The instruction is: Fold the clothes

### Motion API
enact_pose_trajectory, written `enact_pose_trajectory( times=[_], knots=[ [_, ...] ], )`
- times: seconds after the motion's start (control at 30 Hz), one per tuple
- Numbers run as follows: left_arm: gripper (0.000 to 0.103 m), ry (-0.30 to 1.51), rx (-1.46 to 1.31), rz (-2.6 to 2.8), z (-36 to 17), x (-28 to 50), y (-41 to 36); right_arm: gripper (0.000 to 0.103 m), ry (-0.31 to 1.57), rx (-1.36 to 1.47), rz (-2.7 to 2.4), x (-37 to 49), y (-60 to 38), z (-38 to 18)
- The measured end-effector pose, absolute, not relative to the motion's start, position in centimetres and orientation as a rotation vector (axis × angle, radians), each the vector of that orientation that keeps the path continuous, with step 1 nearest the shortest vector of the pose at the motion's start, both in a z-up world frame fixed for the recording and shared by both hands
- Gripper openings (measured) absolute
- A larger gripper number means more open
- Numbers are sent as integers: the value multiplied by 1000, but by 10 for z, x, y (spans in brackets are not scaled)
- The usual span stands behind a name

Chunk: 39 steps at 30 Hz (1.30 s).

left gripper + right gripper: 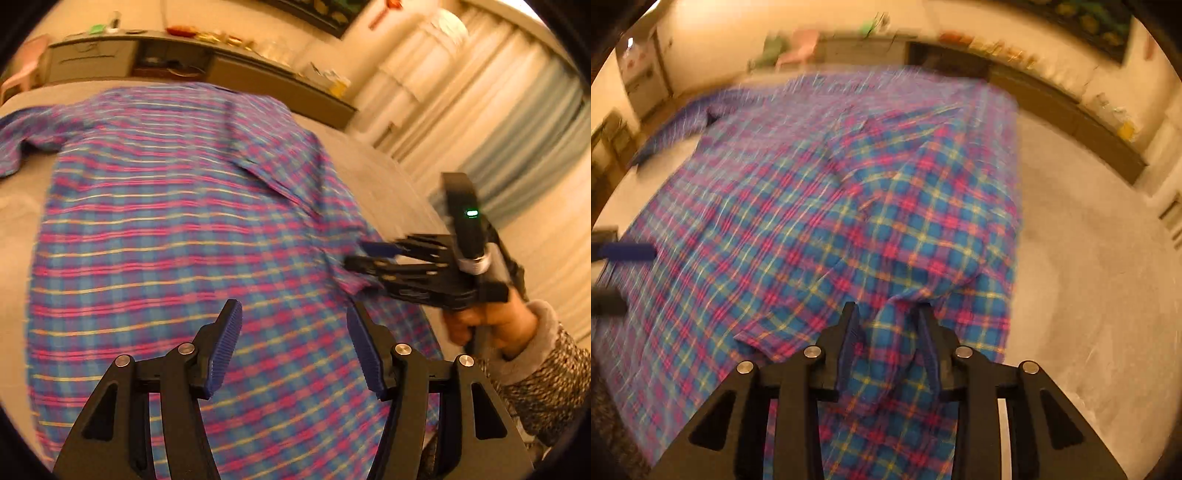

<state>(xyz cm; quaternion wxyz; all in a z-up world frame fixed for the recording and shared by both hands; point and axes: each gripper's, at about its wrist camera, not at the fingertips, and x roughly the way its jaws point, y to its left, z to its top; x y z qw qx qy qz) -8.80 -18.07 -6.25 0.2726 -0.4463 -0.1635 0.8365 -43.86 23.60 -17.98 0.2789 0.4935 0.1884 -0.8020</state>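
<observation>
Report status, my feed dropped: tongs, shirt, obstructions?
Left tongs open over shirt. Right tongs have shirt fabric bunched between them, grip unclear. Nothing in the way.

Black two-finger frames on both: left gripper (pixel 293 345) and right gripper (pixel 888 341), each with ribbed blue pads (pixel 225 349) and round silver screws. Green light on the right one's black handle. Speckled grey knit sleeve (pixel 550 384) with a plain pale cuff.

Warm dim light, heavy motion blur, fisheye-bent dark edges.
</observation>
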Motion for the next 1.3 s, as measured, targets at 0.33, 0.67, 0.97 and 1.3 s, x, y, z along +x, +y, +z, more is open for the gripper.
enact_pose_trajectory(
  times=[0.33,0.67,0.97,1.3],
  knots=[
    [63,-712,-1282,2281,-93,-95,-256,48,406,1476,-2392,-599,229,-204],
    [63,-1353,-1133,2612,-95,-69,-388,60,414,1219,-2351,-554,72,-175],
    [63,-1702,-1031,2788,-108,-21,-462,74,195,1303,-1654,-518,-238,-226],
    [63,-1427,-1057,2664,-101,-36,-444,2,214,1386,-1658,-556,-311,-297]
  ],
)
